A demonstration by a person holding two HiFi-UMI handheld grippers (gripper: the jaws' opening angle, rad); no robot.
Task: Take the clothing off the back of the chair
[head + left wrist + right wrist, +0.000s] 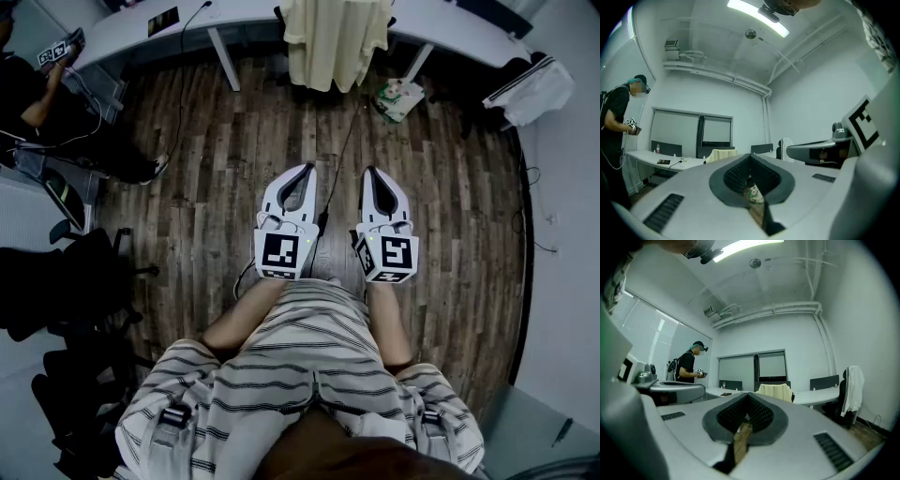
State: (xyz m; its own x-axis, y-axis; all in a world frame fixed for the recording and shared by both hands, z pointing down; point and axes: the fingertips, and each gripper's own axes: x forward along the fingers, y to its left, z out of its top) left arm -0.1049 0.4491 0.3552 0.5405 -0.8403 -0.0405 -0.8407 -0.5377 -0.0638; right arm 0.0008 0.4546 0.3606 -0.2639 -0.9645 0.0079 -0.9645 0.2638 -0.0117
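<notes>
A pale yellow garment (336, 37) hangs over the back of a chair at the long white desk (234, 19), far ahead of me. It also shows small in the left gripper view as the yellow garment (719, 154) and in the right gripper view as the yellow garment (775, 392). My left gripper (307, 171) and right gripper (369, 173) are held level side by side over the wooden floor, well short of the chair. Both have their jaws together with nothing between them.
A white garment with dark stripes (531, 89) hangs on a second chair at the right, seen too as the white garment (852, 389). A person (37, 103) stands by the desk's left end. Black chairs (56, 281) crowd the left. A cable (339, 164) crosses the floor near a bag (400, 97).
</notes>
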